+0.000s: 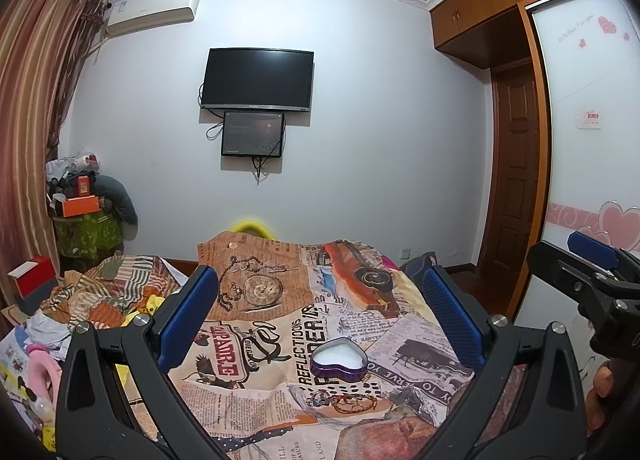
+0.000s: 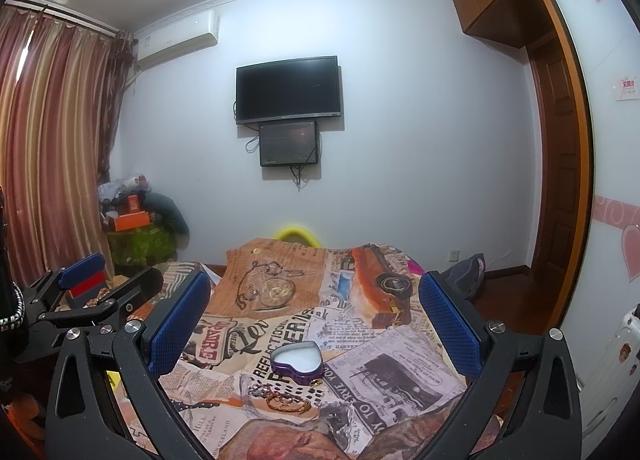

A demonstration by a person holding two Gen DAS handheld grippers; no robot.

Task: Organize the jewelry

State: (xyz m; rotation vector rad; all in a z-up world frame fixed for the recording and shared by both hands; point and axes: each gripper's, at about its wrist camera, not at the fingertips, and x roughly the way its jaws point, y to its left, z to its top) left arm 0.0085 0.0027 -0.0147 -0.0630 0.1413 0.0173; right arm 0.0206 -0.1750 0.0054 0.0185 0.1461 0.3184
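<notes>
A purple heart-shaped tin point(image 1: 339, 360) point(image 2: 297, 362) with a white lining lies open on a bed covered by a newspaper-print cloth point(image 1: 280, 324) point(image 2: 392, 364). Just in front of it sits a small heap of jewelry point(image 1: 344, 400) point(image 2: 285, 399): a gold chain bracelet and darker beaded pieces. My left gripper point(image 1: 320, 304) is open above the cloth, with the tin and jewelry low between its blue pads. My right gripper point(image 2: 316, 308) is open too, held over the same spot. Nothing is between either pair of fingers.
Rumpled clothes and toys point(image 1: 80, 312) are piled to the left of the bed. A red box point(image 1: 30, 276) and a cluttered stand point(image 1: 86, 216) are by the curtain. A wardrobe point(image 1: 584, 120) and a door point(image 1: 512, 196) are on the right; a television point(image 1: 257, 79) hangs ahead.
</notes>
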